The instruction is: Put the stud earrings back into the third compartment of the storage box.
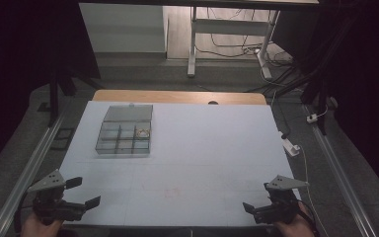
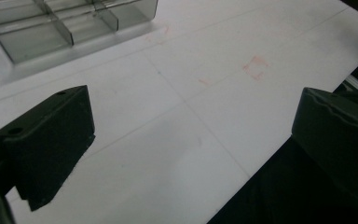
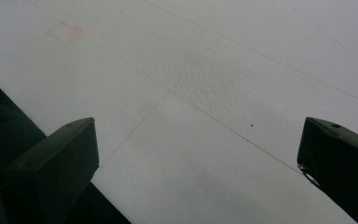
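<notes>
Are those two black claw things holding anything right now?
No. The left gripper and the right gripper are both open and empty over the white table.

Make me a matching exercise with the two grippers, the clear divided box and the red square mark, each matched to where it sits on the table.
Things:
1. left gripper
2. right gripper
3. clear divided box
4. red square mark

Places:
A. near right corner
B. far left part
C. near left corner
D. near the front edge, middle

Pairs: 1-C, 2-A, 3-B, 4-D
</notes>
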The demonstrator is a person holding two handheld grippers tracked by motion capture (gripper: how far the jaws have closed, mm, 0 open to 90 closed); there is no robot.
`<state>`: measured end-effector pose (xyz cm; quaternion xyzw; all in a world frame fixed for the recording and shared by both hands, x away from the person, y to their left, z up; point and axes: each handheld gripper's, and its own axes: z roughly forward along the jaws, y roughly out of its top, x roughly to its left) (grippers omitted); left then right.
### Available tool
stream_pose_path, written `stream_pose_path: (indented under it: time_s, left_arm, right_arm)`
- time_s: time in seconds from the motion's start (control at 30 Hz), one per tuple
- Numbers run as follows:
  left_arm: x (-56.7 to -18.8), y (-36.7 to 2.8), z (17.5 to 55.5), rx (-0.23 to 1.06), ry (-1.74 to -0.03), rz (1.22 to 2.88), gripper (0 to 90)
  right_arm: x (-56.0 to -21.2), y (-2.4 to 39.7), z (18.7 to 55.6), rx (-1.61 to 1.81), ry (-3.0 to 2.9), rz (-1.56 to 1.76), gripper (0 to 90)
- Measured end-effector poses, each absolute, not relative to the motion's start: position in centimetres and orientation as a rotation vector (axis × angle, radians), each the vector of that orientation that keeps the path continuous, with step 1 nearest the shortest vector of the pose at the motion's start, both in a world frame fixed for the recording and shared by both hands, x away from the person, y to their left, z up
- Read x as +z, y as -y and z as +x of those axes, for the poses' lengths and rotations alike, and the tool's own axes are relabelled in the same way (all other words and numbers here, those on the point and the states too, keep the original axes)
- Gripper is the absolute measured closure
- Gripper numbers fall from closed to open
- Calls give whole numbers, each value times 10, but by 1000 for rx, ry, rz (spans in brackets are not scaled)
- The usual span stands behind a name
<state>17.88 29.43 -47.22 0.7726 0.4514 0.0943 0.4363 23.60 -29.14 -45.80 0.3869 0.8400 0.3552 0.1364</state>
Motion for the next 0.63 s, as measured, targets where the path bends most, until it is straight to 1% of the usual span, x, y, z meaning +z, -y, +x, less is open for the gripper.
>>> stream_pose_path:
  time_s: [0.37,0.63]
  left_arm:
    - [-484,-306,165,248,-1206,1939,0]
    - [-486,-311,163,244,-1260,1926,0]
  right_arm:
    - [-458,291,236,1026,-2430,1122,0]
    - [-458,290,236,1021,-2429,1125,0]
